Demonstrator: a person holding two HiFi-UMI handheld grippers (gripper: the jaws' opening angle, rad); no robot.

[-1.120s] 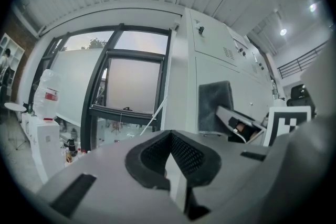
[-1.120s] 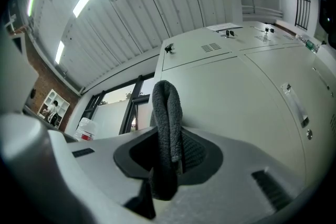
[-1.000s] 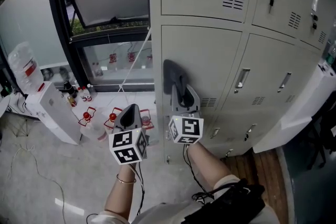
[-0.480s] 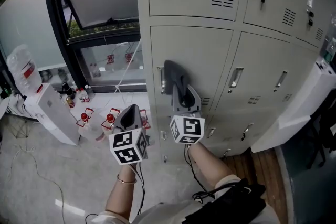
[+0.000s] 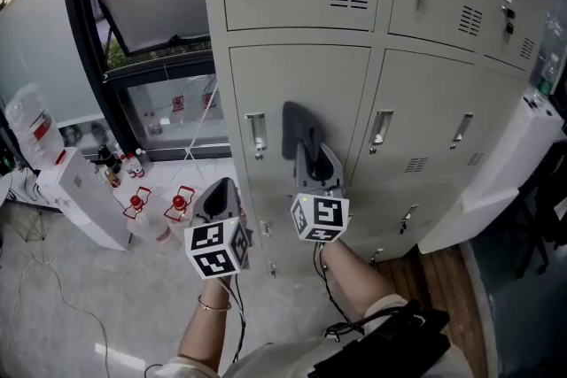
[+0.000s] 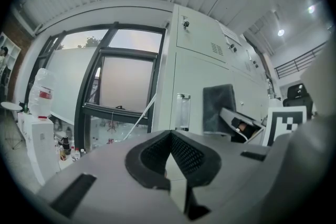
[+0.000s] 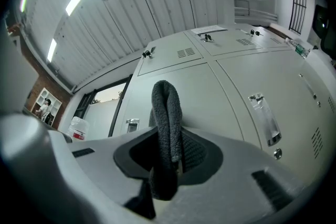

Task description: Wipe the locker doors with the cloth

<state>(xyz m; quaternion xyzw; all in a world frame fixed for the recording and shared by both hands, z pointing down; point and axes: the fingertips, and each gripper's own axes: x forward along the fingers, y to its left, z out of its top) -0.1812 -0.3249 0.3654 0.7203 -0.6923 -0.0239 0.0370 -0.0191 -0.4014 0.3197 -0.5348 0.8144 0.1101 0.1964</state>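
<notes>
The right hand-held gripper [image 5: 309, 157] is clamped on a dark grey fleecy cloth [image 5: 298, 127]. The cloth's long axis stands upright, and it seems to lie flat on the pale grey metal locker door [image 5: 306, 75] straight ahead, just right of the door's silver handle [image 5: 256, 135]. The left hand-held gripper [image 5: 220, 194], jaws together on nothing, hangs lower and leftward, farther from that door — so the wiping likely falls to the right one

left hand-held gripper [image 5: 221, 184] grey | right hand-held gripper [image 5: 310, 150] grey — black-white marker cubes [image 5: 215, 248] | bracelet [image 5: 213, 305]
</notes>
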